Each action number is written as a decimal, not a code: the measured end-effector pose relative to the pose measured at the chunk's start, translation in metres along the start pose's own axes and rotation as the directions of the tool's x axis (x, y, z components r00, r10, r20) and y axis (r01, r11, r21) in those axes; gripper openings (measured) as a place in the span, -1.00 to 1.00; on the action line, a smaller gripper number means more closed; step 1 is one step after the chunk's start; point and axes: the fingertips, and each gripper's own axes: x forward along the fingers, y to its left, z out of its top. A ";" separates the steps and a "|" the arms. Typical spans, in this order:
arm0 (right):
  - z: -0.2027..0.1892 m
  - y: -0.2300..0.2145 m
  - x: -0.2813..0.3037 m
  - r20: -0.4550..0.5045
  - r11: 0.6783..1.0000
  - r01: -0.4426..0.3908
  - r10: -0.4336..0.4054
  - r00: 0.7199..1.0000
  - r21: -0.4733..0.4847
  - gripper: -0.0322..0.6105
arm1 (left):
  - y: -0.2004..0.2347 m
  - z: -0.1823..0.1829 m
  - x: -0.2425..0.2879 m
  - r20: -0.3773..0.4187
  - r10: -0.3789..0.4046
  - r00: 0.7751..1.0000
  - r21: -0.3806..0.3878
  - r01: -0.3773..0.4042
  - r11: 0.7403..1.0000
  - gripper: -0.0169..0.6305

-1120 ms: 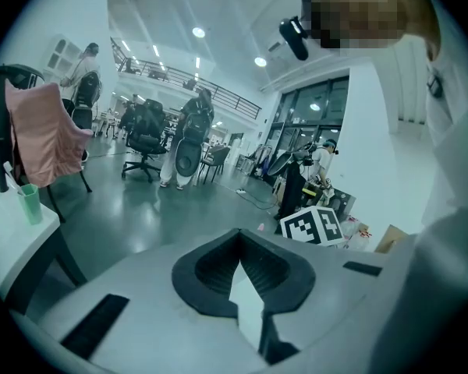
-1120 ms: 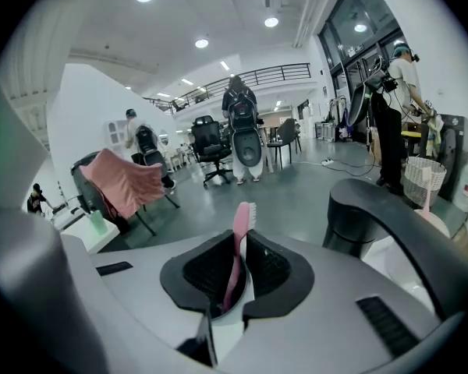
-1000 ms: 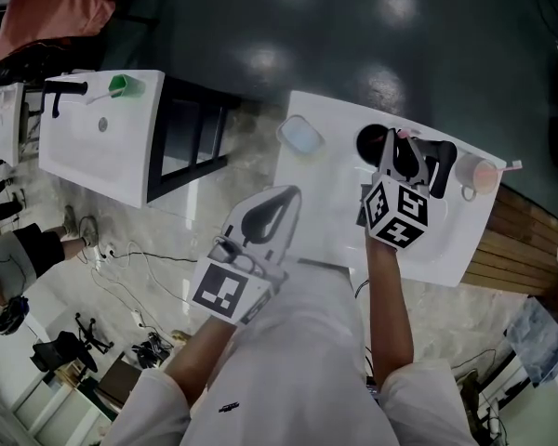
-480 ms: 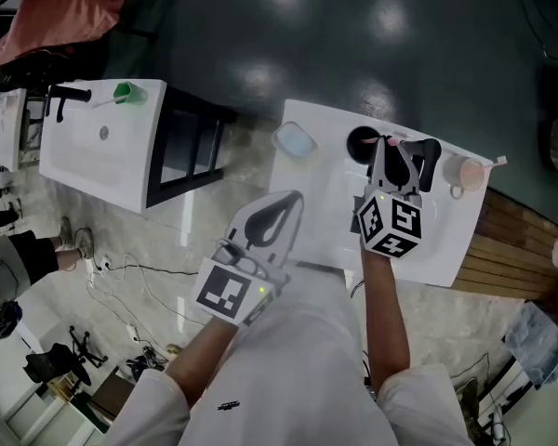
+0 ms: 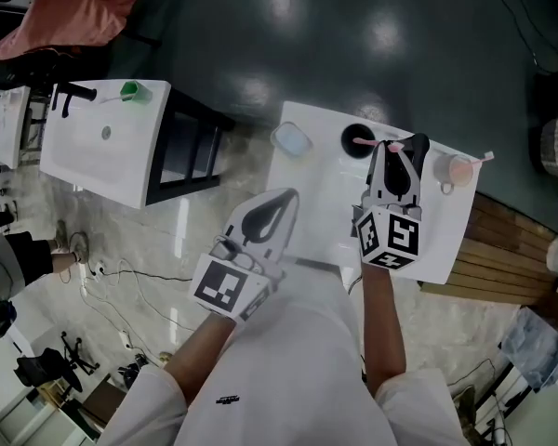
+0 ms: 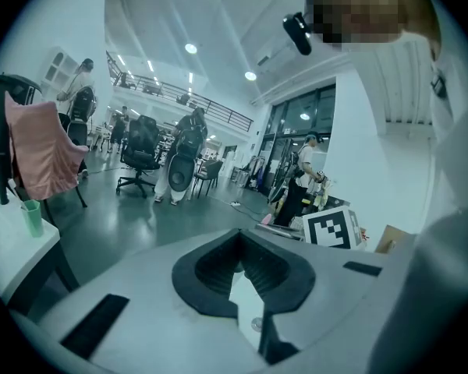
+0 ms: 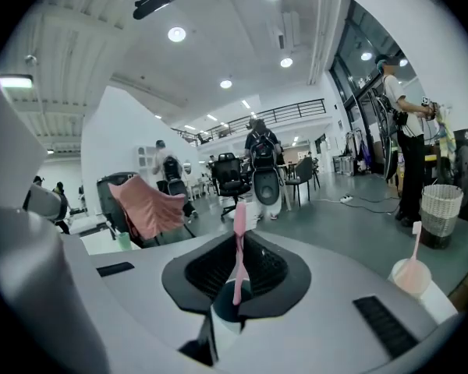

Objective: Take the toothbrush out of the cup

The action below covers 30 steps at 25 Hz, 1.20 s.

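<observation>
- Our right forearm reaches straight out over the white counter point(image 5: 321, 216). The right gripper point(image 5: 395, 149) points away from us, tipped a little downward, with its marker cube toward us.
- Its jaws have just been closing and now pinch the pink toothbrush point(image 7: 237, 263) near their tips. The brush stands upright, head uppermost.
- The handle's lower end shows against the mouth of the dark cup point(image 5: 351, 147), which stands on the counter just left of the gripper's tips (we cannot tell whether the end has cleared the rim).
- Our left forearm slants in from the near left. The left gripper point(image 5: 293, 194) hangs nearer to us than the right one, over the counter's near left part, pointing much the same way.
- Its jaw tips meet, with nothing between them.
- We count two grippers, one in each hand.
- We count two toothbrushes: the one held, and a second toothbrush point(image 7: 416, 240) standing in the pink cup point(image 5: 458, 169) at the counter's far right.
- We count four cups. Three are on the counter: the dark cup, the pink cup and a pale blue cup point(image 5: 291, 139) at the far left. A green cup point(image 5: 130, 89) stands on a separate white washbasin point(image 5: 121, 161), well off to the left.
</observation>
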 end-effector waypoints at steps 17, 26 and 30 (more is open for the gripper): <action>0.022 0.036 -0.041 0.053 0.993 -0.103 0.106 0.993 -0.065 -0.83 | 0.004 0.025 -0.027 0.048 0.033 0.998 0.026 -0.034 0.999 -0.94; 0.008 0.084 -0.046 0.030 0.948 -0.250 0.261 0.965 -0.196 -0.84 | 0.015 0.019 -0.040 0.037 0.063 0.997 0.007 -0.063 0.998 -0.94; -0.007 0.104 -0.044 -0.002 0.919 -0.305 0.315 0.949 -0.250 -0.84 | 0.023 0.013 -0.049 0.031 0.081 0.996 -0.003 -0.081 0.997 -0.94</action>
